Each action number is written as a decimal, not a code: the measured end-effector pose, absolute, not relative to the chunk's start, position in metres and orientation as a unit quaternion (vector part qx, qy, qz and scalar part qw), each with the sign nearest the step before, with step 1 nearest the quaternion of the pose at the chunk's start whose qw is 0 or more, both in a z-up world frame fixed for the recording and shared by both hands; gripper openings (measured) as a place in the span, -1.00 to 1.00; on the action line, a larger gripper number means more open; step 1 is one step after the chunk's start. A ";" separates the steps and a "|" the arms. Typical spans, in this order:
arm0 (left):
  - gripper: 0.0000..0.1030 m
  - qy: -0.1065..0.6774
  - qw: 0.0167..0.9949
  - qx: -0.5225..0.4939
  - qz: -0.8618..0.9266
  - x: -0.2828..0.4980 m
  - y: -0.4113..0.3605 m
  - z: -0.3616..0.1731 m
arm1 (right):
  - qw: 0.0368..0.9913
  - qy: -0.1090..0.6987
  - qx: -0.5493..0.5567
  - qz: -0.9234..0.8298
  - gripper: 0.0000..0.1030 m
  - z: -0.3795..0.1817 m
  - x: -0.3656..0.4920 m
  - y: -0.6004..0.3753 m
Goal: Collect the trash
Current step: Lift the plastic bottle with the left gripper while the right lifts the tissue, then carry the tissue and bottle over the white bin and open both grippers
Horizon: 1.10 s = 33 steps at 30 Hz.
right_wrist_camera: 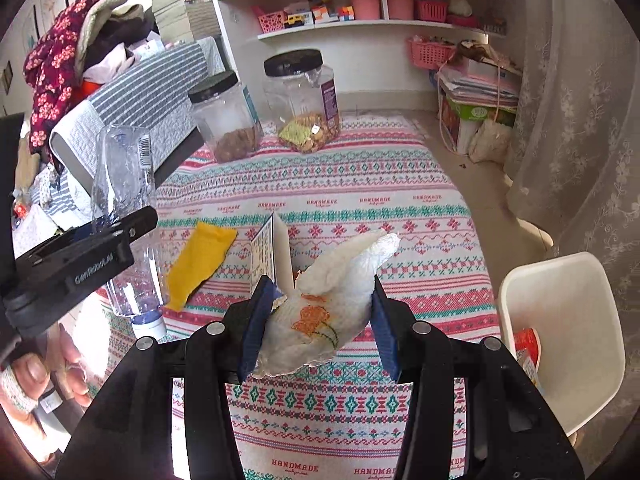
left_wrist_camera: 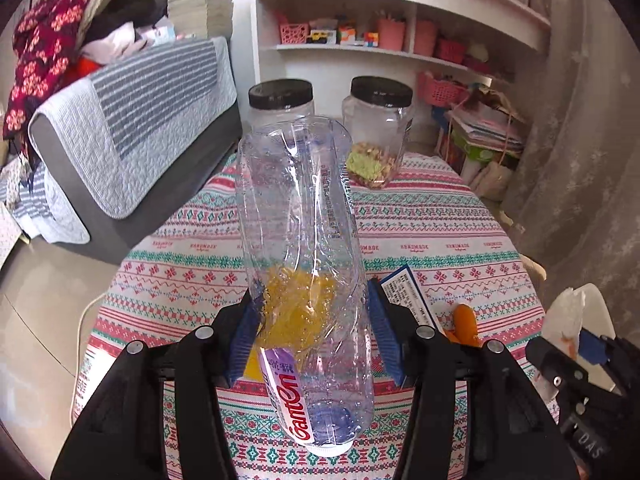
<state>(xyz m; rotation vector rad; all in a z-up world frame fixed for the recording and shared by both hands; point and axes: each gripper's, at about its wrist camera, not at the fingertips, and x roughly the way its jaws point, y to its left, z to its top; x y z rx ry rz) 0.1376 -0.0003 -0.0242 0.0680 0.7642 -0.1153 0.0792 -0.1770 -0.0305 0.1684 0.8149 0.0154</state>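
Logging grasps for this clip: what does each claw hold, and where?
Left claw grips the clear plastic bottle across its lower body, cap end down. Right claw pinches the crumpled tissue around its middle.

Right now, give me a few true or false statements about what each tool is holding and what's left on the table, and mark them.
1. The left tool grips a crushed clear plastic bottle. True.
2. The bottle's cap end points up, away from the table. False: the white cap hangs lowest, toward the patterned tablecloth.
3. The right tool is shut on a crumpled white tissue. True.
4. The white bin holds nothing. False: a red and white package lies inside.
5. A yellow wrapper lies flat on the tablecloth. True.
6. Both black-lidded jars are tipped over. False: they stand upright.
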 end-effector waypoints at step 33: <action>0.01 0.306 0.942 0.038 -0.130 0.102 -0.063 0.011 | 0.953 0.268 0.023 -0.138 -0.12 0.024 0.035 -0.265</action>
